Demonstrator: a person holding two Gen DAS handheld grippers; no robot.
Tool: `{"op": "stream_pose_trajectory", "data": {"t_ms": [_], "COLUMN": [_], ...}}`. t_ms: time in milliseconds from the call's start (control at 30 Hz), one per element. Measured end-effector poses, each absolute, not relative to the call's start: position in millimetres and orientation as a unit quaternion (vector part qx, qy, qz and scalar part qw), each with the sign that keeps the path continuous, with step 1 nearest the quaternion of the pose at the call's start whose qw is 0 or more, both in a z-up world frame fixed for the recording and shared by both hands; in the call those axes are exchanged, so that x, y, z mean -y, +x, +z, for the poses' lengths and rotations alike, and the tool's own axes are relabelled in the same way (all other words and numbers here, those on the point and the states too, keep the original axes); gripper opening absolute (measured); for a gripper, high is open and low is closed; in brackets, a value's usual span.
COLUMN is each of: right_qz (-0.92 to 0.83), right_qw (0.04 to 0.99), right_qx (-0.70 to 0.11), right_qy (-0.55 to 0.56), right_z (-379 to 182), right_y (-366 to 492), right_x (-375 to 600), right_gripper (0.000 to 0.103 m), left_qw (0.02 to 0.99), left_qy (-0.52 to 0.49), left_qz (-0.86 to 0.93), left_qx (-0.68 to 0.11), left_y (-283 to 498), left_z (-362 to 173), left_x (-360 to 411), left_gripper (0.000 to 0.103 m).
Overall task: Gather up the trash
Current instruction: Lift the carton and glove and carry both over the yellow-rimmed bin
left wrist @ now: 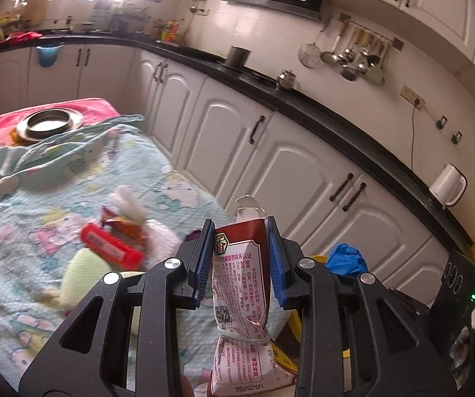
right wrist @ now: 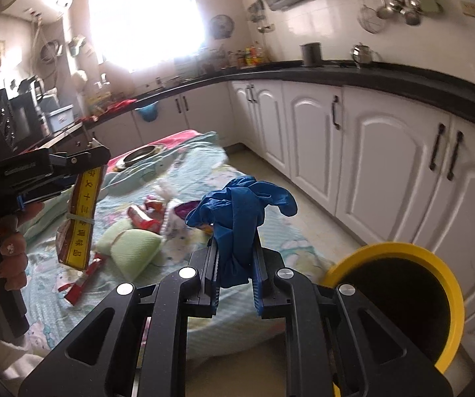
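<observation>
Blue glove [right wrist: 240, 218], red-and-white printed packet [left wrist: 240, 271], yellow-rimmed bin [right wrist: 403, 301], pastel cartoon-print blanket [left wrist: 38, 231].

The left gripper [left wrist: 240, 258] holds a tied packet [left wrist: 240, 297] upright between its pads, above the near edge of the table's printed cloth [left wrist: 22, 231]. The right gripper [right wrist: 235, 264] grips a crumpled glove [right wrist: 240, 211]; the bin [right wrist: 436, 264] stands on the floor just to its right. Wrappers [right wrist: 144, 218] and a folded cloth [right wrist: 131, 248] lie mid-table; a metal bowl [left wrist: 50, 122] sits at the far end. Cabinets [right wrist: 386, 165] under the counter [left wrist: 336, 112] line the right.
</observation>
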State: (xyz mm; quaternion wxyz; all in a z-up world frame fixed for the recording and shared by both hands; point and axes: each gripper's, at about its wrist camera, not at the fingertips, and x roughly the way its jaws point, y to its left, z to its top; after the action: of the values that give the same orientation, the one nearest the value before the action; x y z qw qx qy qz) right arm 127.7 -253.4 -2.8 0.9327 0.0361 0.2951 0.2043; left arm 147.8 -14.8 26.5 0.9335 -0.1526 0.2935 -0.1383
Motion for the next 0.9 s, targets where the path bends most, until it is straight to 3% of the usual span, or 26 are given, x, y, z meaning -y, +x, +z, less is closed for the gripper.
{"op": "stream_pose_trajectory", "data": {"t_ms": [900], "right_qz": [0.082], "right_qw": [0.935], "right_qx": [-0.327], "right_qy": [0.106], "right_z": [-49.9], "right_y": [112.8], "right_x": [363.4], "right_gripper": [0.015], "left_qw": [0.908], "left_qy": [-0.111], "left_qz": [-0.231], "left_qx": [-0.332], "left_y": [181.9], "left_z": [-13.8], "left_x": [141.3], "left_gripper": [0.024]}}
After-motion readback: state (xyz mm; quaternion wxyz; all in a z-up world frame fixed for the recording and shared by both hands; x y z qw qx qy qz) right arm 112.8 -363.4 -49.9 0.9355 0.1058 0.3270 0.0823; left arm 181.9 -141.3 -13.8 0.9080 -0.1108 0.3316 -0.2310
